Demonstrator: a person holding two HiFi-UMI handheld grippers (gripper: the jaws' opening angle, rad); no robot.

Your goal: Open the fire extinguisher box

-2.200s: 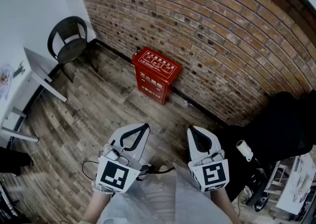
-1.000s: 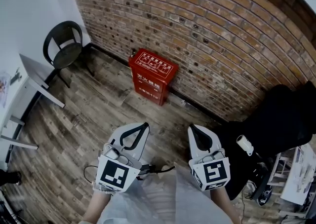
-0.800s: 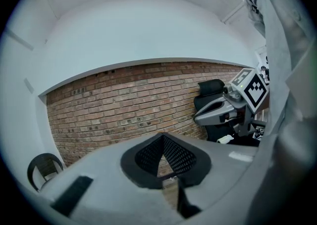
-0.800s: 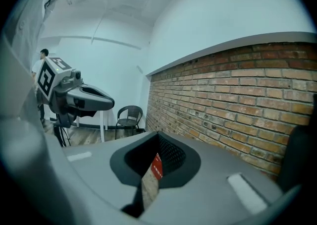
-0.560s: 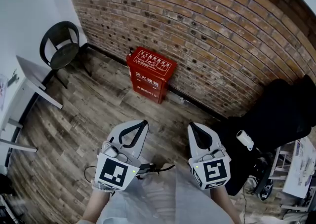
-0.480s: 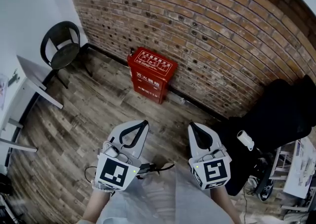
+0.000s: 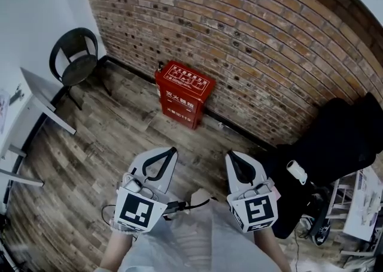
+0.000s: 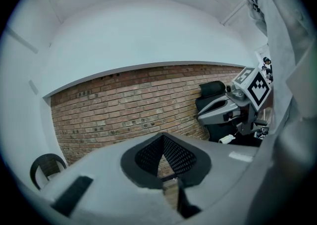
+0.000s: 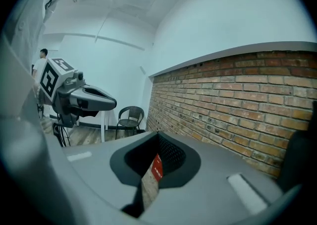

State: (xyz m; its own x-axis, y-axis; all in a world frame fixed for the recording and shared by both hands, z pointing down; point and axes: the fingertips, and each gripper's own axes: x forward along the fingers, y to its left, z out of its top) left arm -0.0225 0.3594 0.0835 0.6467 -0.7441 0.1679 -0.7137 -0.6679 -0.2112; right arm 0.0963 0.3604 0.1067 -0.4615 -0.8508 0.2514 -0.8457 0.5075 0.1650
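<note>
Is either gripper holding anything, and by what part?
Nothing. The left gripper and right gripper are shut and empty; the fire extinguisher box stands well ahead.

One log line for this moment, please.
fire extinguisher box: closed, on floor by brick wall | left gripper: shut, empty | right gripper: shut, empty | contact: none yet

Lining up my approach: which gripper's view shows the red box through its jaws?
The right gripper: a sliver of the red box shows there; the left gripper shows brick wall.

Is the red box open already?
No, the red box stands by the brick wall with its lid down flat.
</note>
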